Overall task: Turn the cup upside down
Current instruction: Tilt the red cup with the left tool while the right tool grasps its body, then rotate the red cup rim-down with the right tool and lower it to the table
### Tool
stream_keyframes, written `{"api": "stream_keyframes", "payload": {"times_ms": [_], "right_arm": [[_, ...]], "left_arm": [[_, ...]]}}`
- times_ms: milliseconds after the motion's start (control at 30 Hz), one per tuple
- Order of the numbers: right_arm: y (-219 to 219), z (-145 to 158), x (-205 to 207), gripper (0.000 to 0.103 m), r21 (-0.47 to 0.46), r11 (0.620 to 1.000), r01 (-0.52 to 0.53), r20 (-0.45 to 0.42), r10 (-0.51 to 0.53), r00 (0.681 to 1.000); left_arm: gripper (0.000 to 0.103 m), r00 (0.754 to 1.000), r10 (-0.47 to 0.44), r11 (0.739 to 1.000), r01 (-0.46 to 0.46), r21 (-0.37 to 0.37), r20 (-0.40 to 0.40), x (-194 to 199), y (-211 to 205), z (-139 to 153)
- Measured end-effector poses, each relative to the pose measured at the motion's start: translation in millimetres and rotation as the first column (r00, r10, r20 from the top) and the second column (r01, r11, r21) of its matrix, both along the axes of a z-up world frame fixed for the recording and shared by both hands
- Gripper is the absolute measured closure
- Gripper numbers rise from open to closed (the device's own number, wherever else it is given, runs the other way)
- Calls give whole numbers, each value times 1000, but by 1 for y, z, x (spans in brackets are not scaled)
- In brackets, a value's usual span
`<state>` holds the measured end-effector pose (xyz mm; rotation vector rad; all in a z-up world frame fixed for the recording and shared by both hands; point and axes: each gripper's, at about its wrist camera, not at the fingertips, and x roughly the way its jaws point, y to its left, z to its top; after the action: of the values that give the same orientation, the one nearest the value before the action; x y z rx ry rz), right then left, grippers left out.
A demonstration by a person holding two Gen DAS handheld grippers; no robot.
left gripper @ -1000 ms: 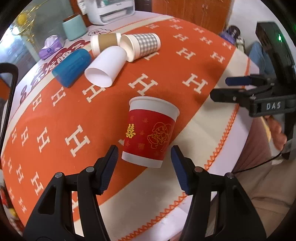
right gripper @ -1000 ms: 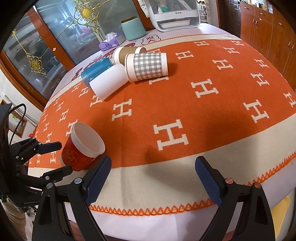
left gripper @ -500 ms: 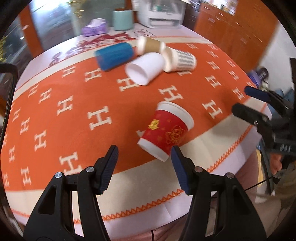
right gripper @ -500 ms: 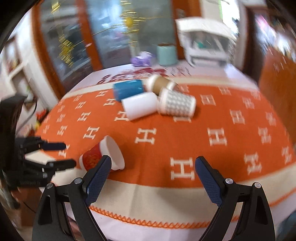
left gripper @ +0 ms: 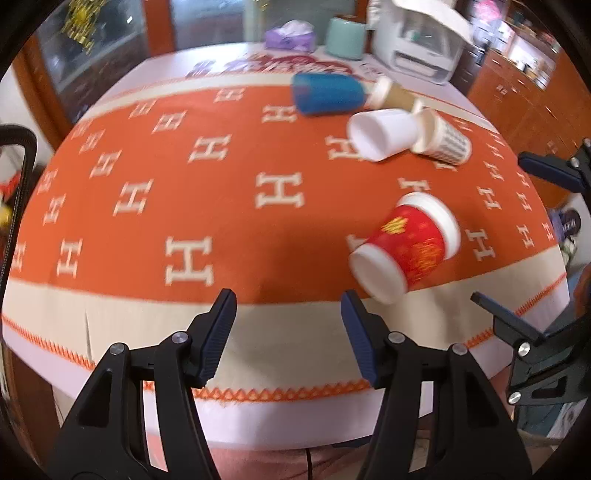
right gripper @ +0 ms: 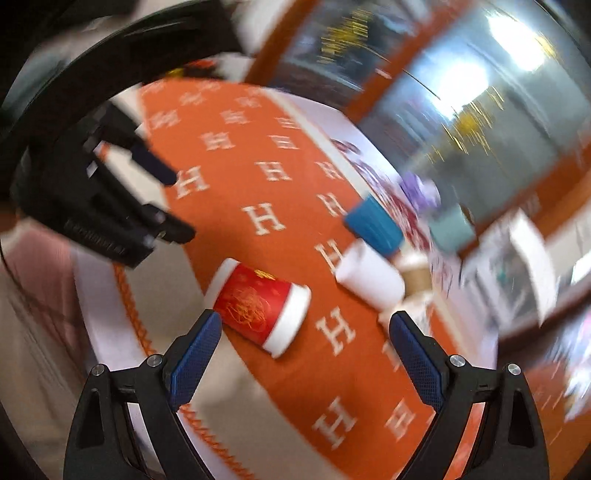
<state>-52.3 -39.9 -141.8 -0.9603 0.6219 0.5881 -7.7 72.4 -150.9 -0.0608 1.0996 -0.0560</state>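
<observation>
The red cup [left gripper: 410, 245] with white rim and gold print stands on the orange cloth near the table's front edge, to the right of my left gripper [left gripper: 288, 332]. That gripper is open and empty, back over the cloth's beige border. In the blurred, strongly rolled right wrist view the red cup [right gripper: 258, 306] sits just ahead of my right gripper [right gripper: 306, 354], which is open and empty. The right gripper's fingers [left gripper: 546, 170] show at the right edge of the left view, either side of the cup's level; the left gripper [right gripper: 162, 199] shows in the right view.
A blue cup [left gripper: 328, 92], a white cup [left gripper: 380, 134], a brown-sleeved cup [left gripper: 391, 94] and a checked cup [left gripper: 443, 138] lie on their sides at the back of the cloth. A teal canister [left gripper: 347, 37], tissue pack [left gripper: 291, 35] and white appliance [left gripper: 421, 48] stand behind.
My left gripper has pulled back and swung left, away from the red cup. My right gripper has rolled sharply and moved in toward the cup. The cup stays on the cloth.
</observation>
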Motion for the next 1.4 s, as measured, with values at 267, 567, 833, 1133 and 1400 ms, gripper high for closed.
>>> {"api": "stream_keyframes", "payload": {"times_ms": [267, 567, 833, 1133, 1400], "right_arm": [[40, -48, -5, 10, -264, 938, -224, -28, 225, 974], [51, -93, 19, 25, -430, 848, -309, -133, 280, 951], [63, -112, 39, 32, -455, 832, -317, -218, 241, 946], [51, -64, 75, 33, -201, 971, -132, -326, 61, 943], [-1, -24, 120, 33, 193, 948, 254, -507, -125, 853]], "left_arm": [[47, 989, 136, 990, -137, -20, -56, -7, 39, -20], [47, 979, 187, 982, -190, -21, -80, -2, 57, -30], [47, 977, 190, 981, -193, -27, -96, 0, 57, -35], [47, 981, 174, 984, -177, -29, -88, 4, 51, -33], [47, 988, 144, 989, -146, -33, -53, 15, 36, -22]]}}
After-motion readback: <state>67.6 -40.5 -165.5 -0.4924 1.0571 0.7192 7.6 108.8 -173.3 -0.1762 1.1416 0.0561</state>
